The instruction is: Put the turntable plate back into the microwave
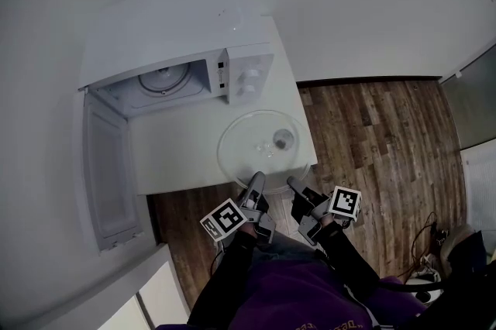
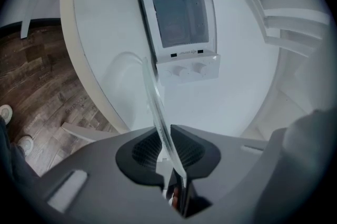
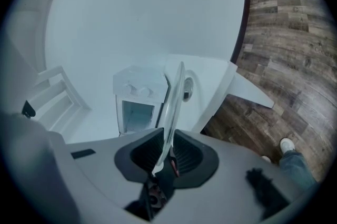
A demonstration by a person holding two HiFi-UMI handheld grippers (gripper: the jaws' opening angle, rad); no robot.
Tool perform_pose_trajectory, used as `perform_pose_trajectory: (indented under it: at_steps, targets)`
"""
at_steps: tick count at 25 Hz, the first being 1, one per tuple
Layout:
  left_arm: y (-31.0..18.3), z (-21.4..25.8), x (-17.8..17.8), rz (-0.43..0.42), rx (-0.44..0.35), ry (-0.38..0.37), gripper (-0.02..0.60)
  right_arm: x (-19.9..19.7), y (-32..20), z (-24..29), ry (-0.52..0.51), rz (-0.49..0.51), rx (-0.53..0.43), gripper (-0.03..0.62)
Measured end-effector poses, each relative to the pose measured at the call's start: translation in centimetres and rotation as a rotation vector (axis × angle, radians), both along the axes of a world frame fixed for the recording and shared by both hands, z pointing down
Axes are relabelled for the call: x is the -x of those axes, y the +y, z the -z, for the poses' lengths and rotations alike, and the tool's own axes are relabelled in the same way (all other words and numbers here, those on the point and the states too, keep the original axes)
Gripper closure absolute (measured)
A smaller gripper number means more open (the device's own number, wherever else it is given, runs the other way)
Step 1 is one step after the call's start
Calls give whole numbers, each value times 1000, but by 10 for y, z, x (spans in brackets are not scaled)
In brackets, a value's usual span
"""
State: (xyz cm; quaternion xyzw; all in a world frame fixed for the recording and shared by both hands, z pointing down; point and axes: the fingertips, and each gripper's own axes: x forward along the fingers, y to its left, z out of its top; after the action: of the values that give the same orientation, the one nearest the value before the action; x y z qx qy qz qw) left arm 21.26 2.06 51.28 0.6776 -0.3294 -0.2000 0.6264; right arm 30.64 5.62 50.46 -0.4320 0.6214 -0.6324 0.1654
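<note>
The left gripper [image 1: 253,183] has its jaws drawn in to a narrow gap and clamped on the near rim of the clear round glass turntable plate [image 1: 260,144]. In the left gripper view the glass edge [image 2: 155,107] runs straight between the dark ribbed pads of that gripper [image 2: 163,133] and arcs away ahead of them. The right gripper [image 1: 297,187] grips the same rim just to the right of the left one. In its own view the jaws [image 3: 166,139] are also nearly together, with the thin glass [image 3: 174,107] held between the pads and standing up from them edge-on. The plate reaches forward from both pairs of jaws over the near right corner of the white tabletop [image 1: 178,158], and its gripped edge overhangs that corner. Whether its far side rests on the tabletop or is lifted clear of it cannot be told. Ahead of the jaws and off to their left stands the white microwave [image 1: 178,49], well apart from the plate, with its door [image 1: 108,173] swung fully open toward the person on the left side. Inside the open cavity a roller ring [image 1: 164,79] lies on the floor of the oven, and two round knobs [image 1: 249,80] sit on the panel at the cavity's right. Beneath and behind the jaws is the dark wooden plank floor [image 1: 372,142].
</note>
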Motion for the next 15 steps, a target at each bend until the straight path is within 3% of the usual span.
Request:
perform_pose_trajectory:
  at_steps: [9,15]
  targets:
    - [6,4,14,44,2,39,525,12,2,7,7,27,-27,536]
    - [4,21,27,65,-57,43,532,25,1,15,-12,55,-58,536]
